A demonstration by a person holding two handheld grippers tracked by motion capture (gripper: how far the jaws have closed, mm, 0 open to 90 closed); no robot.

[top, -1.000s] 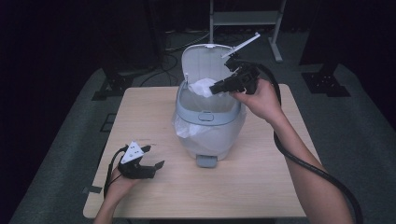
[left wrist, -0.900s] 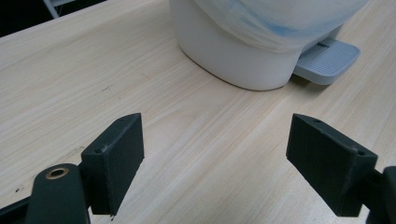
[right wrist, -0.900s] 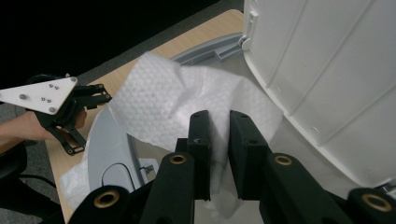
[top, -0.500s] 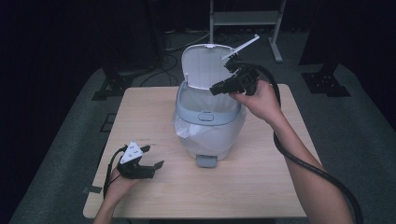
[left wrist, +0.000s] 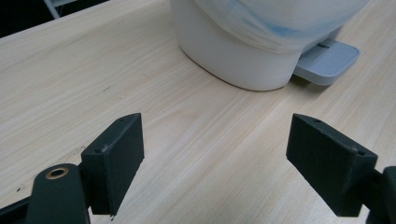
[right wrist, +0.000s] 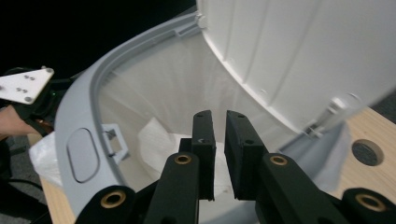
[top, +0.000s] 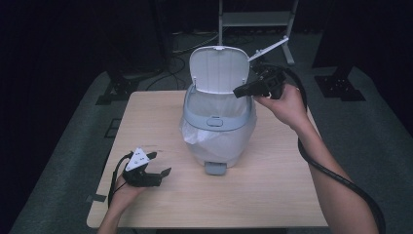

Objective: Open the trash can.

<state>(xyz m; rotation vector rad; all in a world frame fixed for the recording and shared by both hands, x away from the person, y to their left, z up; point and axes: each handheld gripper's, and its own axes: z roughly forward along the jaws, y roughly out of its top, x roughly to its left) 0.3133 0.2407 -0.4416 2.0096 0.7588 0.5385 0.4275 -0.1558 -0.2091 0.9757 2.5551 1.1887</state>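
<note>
A pale grey pedal bin (top: pixel 219 131) stands mid-table with its lid (top: pixel 219 68) up and a white liner bag inside. My right gripper (top: pixel 237 91) hovers at the bin's right rim, pointing in over the opening. In the right gripper view its jaws (right wrist: pixel 219 116) have just been closing to a narrow slit, with nothing between them. Below them a crumpled white wad (right wrist: pixel 154 140) lies in the bag. My left gripper (top: pixel 161 163) rests on the table at front left, open wide and empty (left wrist: pixel 233 158), facing the bin's base (left wrist: pixel 233 56).
The bin's foot pedal (top: pixel 215 168) sticks out toward the table's (top: pixel 272 195) front edge. A cable trails from the right gripper along the forearm. A metal stand (top: pixel 253 19) is on the dark floor behind the table.
A second ago a white wad showed at the right gripper's tips over the bin; it is gone from there. The right gripper has drawn back rightward to the rim. The left gripper stayed put.
</note>
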